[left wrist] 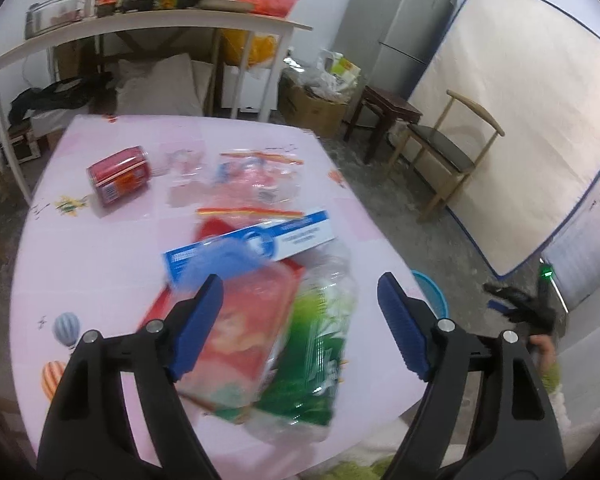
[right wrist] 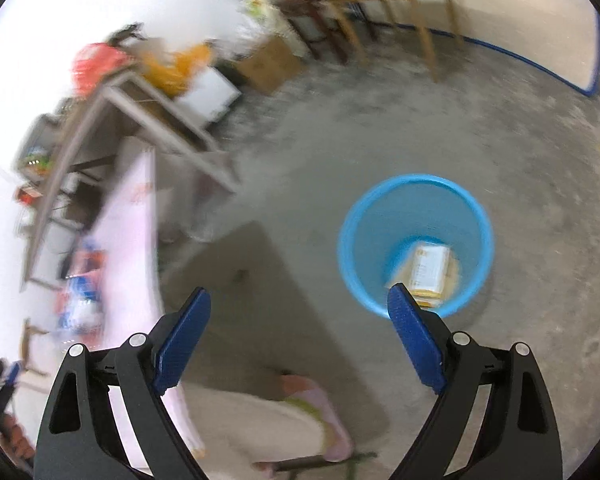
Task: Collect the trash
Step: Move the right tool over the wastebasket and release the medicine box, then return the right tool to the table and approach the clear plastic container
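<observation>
While spread wide and empty, left tool [left wrist: 300,292] above trash on pink desk [left wrist: 100,264]: blue box [left wrist: 252,246], green-labelled bottle [left wrist: 320,344], red can [left wrist: 118,174]. Right tool [right wrist: 300,304], likewise spread, empty, over floor beside blue bin [right wrist: 414,200] holding a yellowish packet [right wrist: 430,268].
</observation>
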{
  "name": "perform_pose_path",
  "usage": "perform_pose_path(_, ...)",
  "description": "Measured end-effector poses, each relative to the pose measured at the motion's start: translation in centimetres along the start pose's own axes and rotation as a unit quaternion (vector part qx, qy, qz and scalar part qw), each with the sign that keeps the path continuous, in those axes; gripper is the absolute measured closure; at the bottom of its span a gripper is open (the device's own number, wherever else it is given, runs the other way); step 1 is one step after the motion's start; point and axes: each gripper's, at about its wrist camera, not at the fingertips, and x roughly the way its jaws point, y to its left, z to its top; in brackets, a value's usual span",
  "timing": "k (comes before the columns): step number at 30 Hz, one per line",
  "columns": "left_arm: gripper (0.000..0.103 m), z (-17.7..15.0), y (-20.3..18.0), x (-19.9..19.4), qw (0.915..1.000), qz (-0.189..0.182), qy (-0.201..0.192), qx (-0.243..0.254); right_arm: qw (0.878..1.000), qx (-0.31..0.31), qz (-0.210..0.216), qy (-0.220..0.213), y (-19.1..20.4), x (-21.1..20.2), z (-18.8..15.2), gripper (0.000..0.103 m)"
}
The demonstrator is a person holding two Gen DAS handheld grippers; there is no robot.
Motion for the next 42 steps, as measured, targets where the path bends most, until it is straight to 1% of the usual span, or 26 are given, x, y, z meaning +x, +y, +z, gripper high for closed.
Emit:
perform_pose_path(1, 0.028, -0.2, 0.5, 0.0, 1.0000, 0.003, -0.001, -0.003, 1.000, -0.012, 0.025, -0.002, 1.9, -0.6, -0.2, 0.016)
perform_pose_path(3, 0.028, -0.9, 1.8, -0.6, 0.9999, 0.007, -0.003, -0.012, 0.998, -0.027, 0.058, 0.000, 4.2, -1.2, -0.5, 0.016)
perform_pose_path(4, 0.028, -1.4, 2.3, -0.7, 0.9998, 0.008, -0.003, -0.016, 0.996, -0.040, 0.083, 0.005, 6.3, -1.4, -0.6, 0.016)
perform_pose_path(6, 0.028, -2.3, 3.4, -1.0, 0.9996, 0.013, -0.002, -0.024, 0.992, -0.055, 0.109, 0.013, 8.8, -1.4, -0.9, 0.016)
perform_pose_path(8, 0.028, -3.2, 4.3, -1.4, 0.9993, 0.022, -0.002, -0.031, 0.987, -0.076, 0.141, 0.033, 12.1, -1.0, -1.5, 0.016)
perform_pose_path(11, 0.027, -4.7, 5.8, -1.8, 0.9986, 0.037, 0.002, -0.039, 0.978, -0.109, 0.168, 0.065, 16.7, 0.0, -3.0, 0.016)
perform_pose_path(14, 0.027, -6.2, 7.1, -2.1, 0.9979, 0.047, 0.001, -0.045, 0.973, -0.123, 0.166, 0.107, 20.3, 1.5, -5.0, 0.016)
perform_pose_path(15, 0.027, -6.6, 7.4, -2.1, 0.9976, 0.050, 0.002, -0.048, 0.970, -0.125, 0.169, 0.125, 21.2, 2.1, -5.9, 0.016)
perform_pose_path(16, 0.027, -7.2, 7.8, -2.2, 0.9975, 0.051, 0.004, -0.049, 0.967, -0.121, 0.165, 0.151, 22.5, 3.3, -7.1, 0.016)
perform_pose_path(18, 0.027, -8.3, 8.0, -2.3, 0.9978, 0.051, 0.004, -0.043, 0.962, -0.115, 0.165, 0.185, 24.0, 5.1, -8.5, 0.016)
perform_pose_path(19, 0.027, -8.8, 8.0, -2.3, 0.9983, 0.044, 0.001, -0.039, 0.962, -0.110, 0.158, 0.194, 24.6, 5.8, -9.3, 0.016)
perform_pose_path(21, 0.027, -10.0, 7.8, -2.4, 0.9995, 0.013, 0.000, -0.030, 0.961, -0.105, 0.150, 0.210, 25.4, 7.2, -9.7, 0.016)
perform_pose_path(23, 0.027, -11.4, 7.4, -2.4, 0.9995, -0.022, -0.001, -0.024, 0.962, -0.088, 0.138, 0.217, 26.1, 8.4, -10.3, 0.016)
perform_pose_path(25, 0.027, -12.5, 6.9, -2.1, 0.9989, -0.040, 0.006, -0.025, 0.963, -0.077, 0.123, 0.226, 26.4, 9.5, -10.6, 0.016)
perform_pose_path(27, 0.028, -13.5, 6.4, -1.5, 0.9985, -0.046, 0.015, -0.025, 0.963, -0.070, 0.114, 0.233, 27.0, 10.6, -11.3, 0.016)
perform_pose_path(29, 0.030, -14.0, 6.0, -1.3, 0.9981, -0.055, 0.015, -0.022, 0.964, -0.067, 0.102, 0.238, 27.1, 10.9, -11.7, 0.016)
perform_pose_path(31, 0.031, -14.4, 5.7, -1.2, 0.9970, -0.072, 0.016, -0.023, 0.963, -0.060, 0.097, 0.245, 27.3, 11.5, -12.4, 0.021)
perform_pose_path(35, 0.032, -15.0, 5.4, -1.1, 0.9959, -0.086, 0.024, -0.012, 0.962, -0.054, 0.094, 0.252, 27.5, 11.8, -12.9, 0.022)
perform_pose_path(38, 0.036, -15.3, 5.2, -1.2, 0.9947, -0.097, 0.031, -0.007, 0.962, -0.055, 0.093, 0.252, 27.6, 11.8, -13.3, 0.023)
perform_pose_path(42, 0.037, -15.7, 4.9, -1.2, 0.9939, -0.107, 0.029, -0.005, 0.960, -0.049, 0.101, 0.255, 27.7, 11.9, -13.6, 0.029)
